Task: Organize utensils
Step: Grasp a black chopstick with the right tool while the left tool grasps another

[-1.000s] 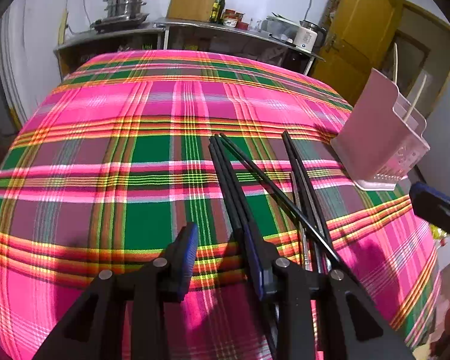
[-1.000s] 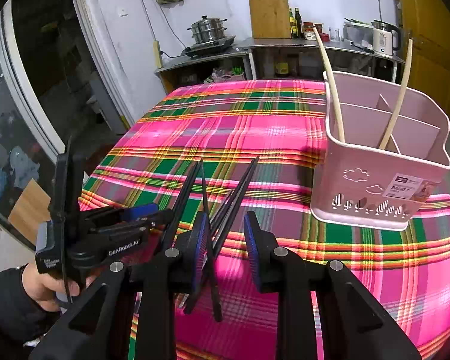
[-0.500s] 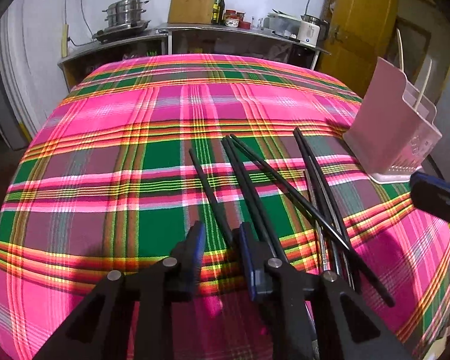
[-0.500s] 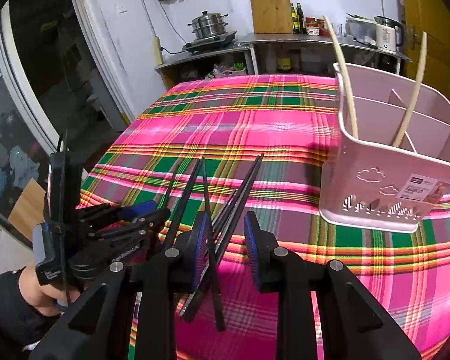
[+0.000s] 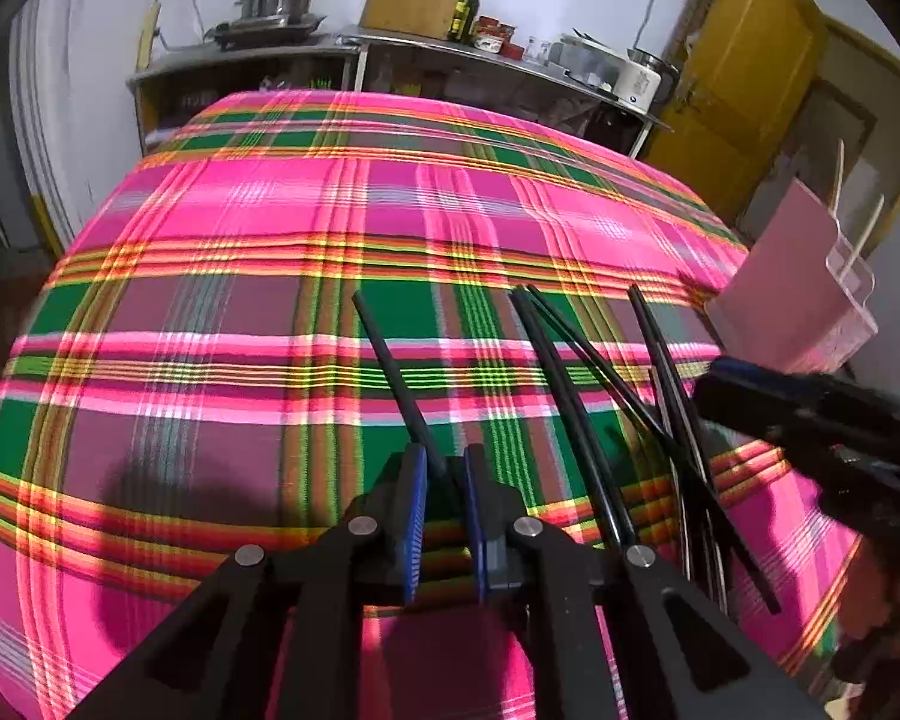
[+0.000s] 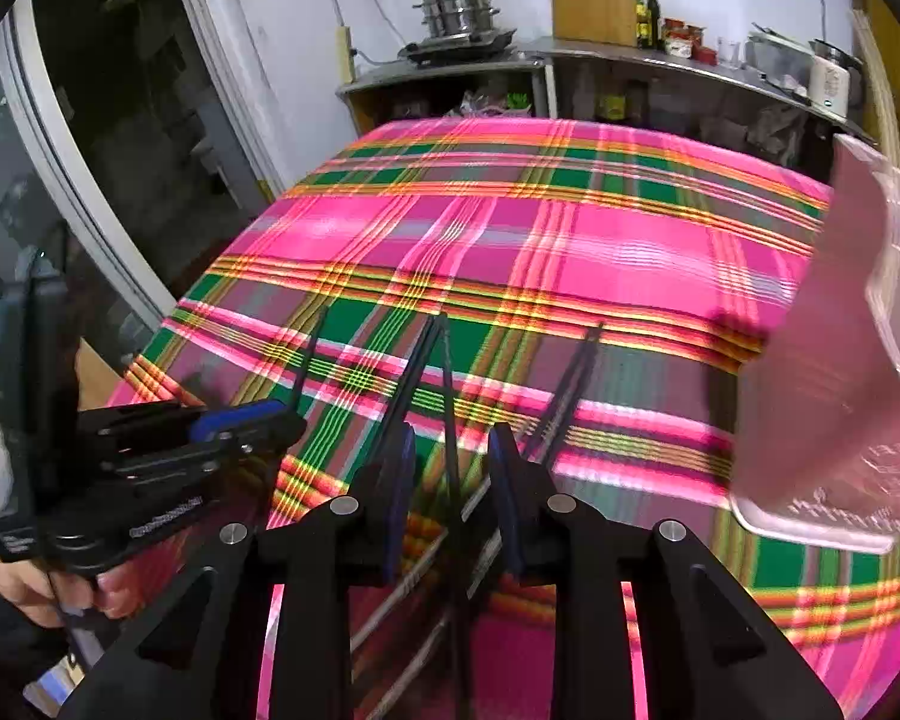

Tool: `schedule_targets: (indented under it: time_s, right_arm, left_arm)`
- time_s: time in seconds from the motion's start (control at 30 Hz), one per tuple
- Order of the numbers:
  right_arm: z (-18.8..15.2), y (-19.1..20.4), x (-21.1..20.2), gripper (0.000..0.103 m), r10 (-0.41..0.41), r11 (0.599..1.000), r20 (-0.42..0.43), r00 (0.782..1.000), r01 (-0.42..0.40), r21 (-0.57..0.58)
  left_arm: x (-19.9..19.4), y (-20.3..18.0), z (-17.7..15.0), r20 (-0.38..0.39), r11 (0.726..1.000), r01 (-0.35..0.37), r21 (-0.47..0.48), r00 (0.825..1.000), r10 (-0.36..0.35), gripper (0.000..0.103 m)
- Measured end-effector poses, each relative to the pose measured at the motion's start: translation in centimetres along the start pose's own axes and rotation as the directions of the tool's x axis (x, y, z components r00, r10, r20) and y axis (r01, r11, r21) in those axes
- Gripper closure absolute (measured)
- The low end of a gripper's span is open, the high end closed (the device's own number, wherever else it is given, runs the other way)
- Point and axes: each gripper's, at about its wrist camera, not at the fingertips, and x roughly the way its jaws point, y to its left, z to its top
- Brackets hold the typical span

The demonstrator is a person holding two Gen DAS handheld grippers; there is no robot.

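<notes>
Several black chopsticks (image 5: 576, 384) lie on the pink plaid tablecloth (image 5: 270, 300). My left gripper (image 5: 444, 474) is shut on one black chopstick (image 5: 390, 360), which points away over the cloth. In the right wrist view my right gripper (image 6: 450, 456) is open over the pile, with a black chopstick (image 6: 448, 396) running between its jaws. The left gripper shows there at the left (image 6: 234, 426). The pink utensil basket (image 5: 798, 288) stands at the right with two pale chopsticks in it, and it is close by in the right wrist view (image 6: 840, 372).
The table's near edge lies just below both grippers. A steel counter (image 5: 480, 60) with a steamer pot (image 5: 276, 0), cutting board and bottles stands behind the table. A yellow door (image 5: 744, 78) is at the back right. A window frame (image 6: 90, 210) is on the left.
My left gripper has closed on one black chopstick and pulled it left, away from the pile. My right gripper has moved right and closer to the basket, staying open.
</notes>
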Motion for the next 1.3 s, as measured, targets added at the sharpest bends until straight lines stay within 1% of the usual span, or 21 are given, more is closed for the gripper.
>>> schedule_targets:
  time_s: [0.17,0.27,0.43,0.5,0.63,0.7,0.73,0.77,0.83,0.97,1.1,1.3]
  right_arm:
    - [0.9,0.2,2.4,0.077,-0.007,1.0,-0.035,0.999,0.006,-0.025]
    - [1.4,0.3,3.3,0.077,-0.012,0.999,-0.048,0.999,0.01,-0.036]
    - [1.6,0.4,4.5,0.077,-0.035,0.998,-0.08,0.996,0.03,-0.057]
    - [1.5,0.5,5.1,0.08,-0.047,0.997,-0.1,0.994,0.04,-0.068]
    - [1.8,0.8,5.6,0.081,-0.057,0.995,-0.099,0.993,0.049,-0.083]
    - [2.0,0.9,5.9,0.085,-0.062,0.995,-0.101,0.993,0.054,-0.085]
    - [2.1,0.9,6.0,0.09,-0.069,0.994,-0.102,0.992,0.06,-0.089]
    - [2.2,0.9,6.0,0.094,-0.073,0.994,-0.104,0.992,0.063,-0.091]
    - [2.4,0.7,6.2,0.097,-0.071,0.994,-0.107,0.992,0.062,-0.085]
    - [2.4,0.6,5.9,0.098,-0.066,0.996,-0.107,0.992,0.059,-0.074]
    - [2.4,0.3,5.1,0.098,-0.053,0.998,-0.094,0.994,0.049,-0.045]
    - [3.0,-0.1,2.3,0.098,-0.048,0.999,-0.042,0.998,0.047,-0.025]
  left_arm:
    - [0.4,1.0,0.9,-0.004,0.997,0.017,-0.071,1.0,-0.017,0.09]
    - [0.8,1.0,1.4,-0.003,0.996,0.008,-0.087,1.0,-0.009,0.09]
    - [1.3,0.7,2.1,-0.006,0.996,-0.019,-0.086,1.0,0.019,0.09]
    - [1.5,0.3,2.4,-0.01,0.997,-0.038,-0.071,0.999,0.038,0.09]
    - [1.9,-0.1,2.7,-0.016,0.997,-0.07,-0.045,0.997,0.069,0.09]
    - [2.0,-0.4,2.8,-0.019,0.996,-0.09,-0.03,0.996,0.089,0.09]
    - [2.1,-0.5,2.8,-0.018,0.995,-0.096,-0.024,0.995,0.095,0.09]
    - [2.1,-0.6,2.9,-0.018,0.995,-0.1,-0.018,0.995,0.1,0.092]
    - [2.1,-0.5,2.9,-0.017,0.994,-0.105,-0.015,0.994,0.104,0.093]
    - [2.0,-0.2,3.0,-0.023,0.995,-0.092,-0.029,0.996,0.091,0.095]
    - [1.6,0.1,3.0,-0.033,0.997,-0.063,-0.04,0.998,0.062,0.098]
    - [-0.8,-0.5,3.3,0.0,0.999,-0.035,-0.019,0.999,0.035,0.098]
